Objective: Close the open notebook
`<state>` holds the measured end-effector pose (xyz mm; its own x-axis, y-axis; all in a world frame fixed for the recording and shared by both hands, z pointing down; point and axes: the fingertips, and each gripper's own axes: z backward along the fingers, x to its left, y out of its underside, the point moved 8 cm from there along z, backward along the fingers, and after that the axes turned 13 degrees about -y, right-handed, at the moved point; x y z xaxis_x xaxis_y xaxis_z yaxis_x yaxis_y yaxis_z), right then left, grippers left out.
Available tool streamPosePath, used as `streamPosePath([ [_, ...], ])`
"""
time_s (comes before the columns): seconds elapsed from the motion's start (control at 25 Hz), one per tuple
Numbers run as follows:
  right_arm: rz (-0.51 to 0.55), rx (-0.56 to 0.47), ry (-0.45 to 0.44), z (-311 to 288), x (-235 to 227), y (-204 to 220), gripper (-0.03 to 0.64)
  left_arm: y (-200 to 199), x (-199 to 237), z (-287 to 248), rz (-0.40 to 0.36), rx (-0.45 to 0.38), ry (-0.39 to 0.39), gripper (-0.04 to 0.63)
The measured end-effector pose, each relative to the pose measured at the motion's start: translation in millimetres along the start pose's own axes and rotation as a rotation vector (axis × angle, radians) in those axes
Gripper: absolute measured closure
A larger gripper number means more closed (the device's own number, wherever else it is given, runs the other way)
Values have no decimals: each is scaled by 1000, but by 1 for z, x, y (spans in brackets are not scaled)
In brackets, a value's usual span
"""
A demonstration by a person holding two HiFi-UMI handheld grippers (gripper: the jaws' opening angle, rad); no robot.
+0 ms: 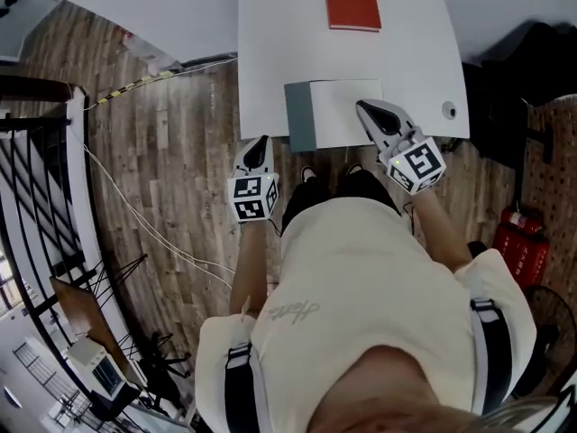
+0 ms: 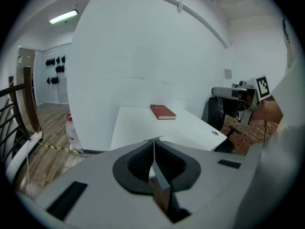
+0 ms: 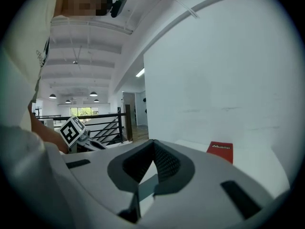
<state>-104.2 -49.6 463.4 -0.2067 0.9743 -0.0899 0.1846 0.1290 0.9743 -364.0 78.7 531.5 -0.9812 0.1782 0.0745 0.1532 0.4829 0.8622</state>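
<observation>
Approach step: open notebook (image 1: 347, 111) mid-frame on worktop (image 1: 270, 52), right tongs (image 1: 362, 106) over its page, left tongs (image 1: 260, 141) lower left, both pinched together, empty; next likely parting to catch cover.

Soft, even light from overhead fills the room. The white bench (image 1: 270, 61) comes up bright, nearly washed out, and shadows on it are faint. A strip light (image 2: 63, 16) glows on the ceiling in the left gripper view. Both gripper views bulge hard and their corners go black. Up close, the left gripper (image 2: 153, 144) and right gripper (image 3: 152, 144) look soft.
</observation>
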Motion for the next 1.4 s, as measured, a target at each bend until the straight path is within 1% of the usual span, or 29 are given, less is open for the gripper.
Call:
streamPosePath([
  [0.12,31,44,24,0,11,4,609,14,3,-9,29,36,54,571],
  [0.24,72,79,42,2,15,5,609,26,1,-17,43,71,88,571],
  [0.36,63,87,60,4,15,9,609,36,-1,-27,70,109,117,570],
  [0.44,48,93,69,3,16,12,609,44,-2,-32,109,147,145,569],
  [0.56,39,101,79,-2,17,14,609,55,-2,-41,188,193,209,569],
  [0.6,34,101,79,-4,17,14,609,60,-2,-43,199,205,222,569],
  [0.8,27,110,80,-8,19,16,609,85,-7,-55,202,290,272,564],
  [0.84,21,114,83,-8,19,17,609,89,-8,-58,199,308,281,535],
  [0.88,14,117,85,-9,18,18,609,93,-9,-61,196,324,286,482],
  [1.08,-7,142,92,-13,18,25,609,109,-3,-74,201,376,296,480],
  [1.28,-22,162,101,-12,17,31,609,132,-5,-87,288,452,367,480],
  [1.4,-24,174,113,-13,20,32,609,145,-4,-91,319,496,395,480],
])
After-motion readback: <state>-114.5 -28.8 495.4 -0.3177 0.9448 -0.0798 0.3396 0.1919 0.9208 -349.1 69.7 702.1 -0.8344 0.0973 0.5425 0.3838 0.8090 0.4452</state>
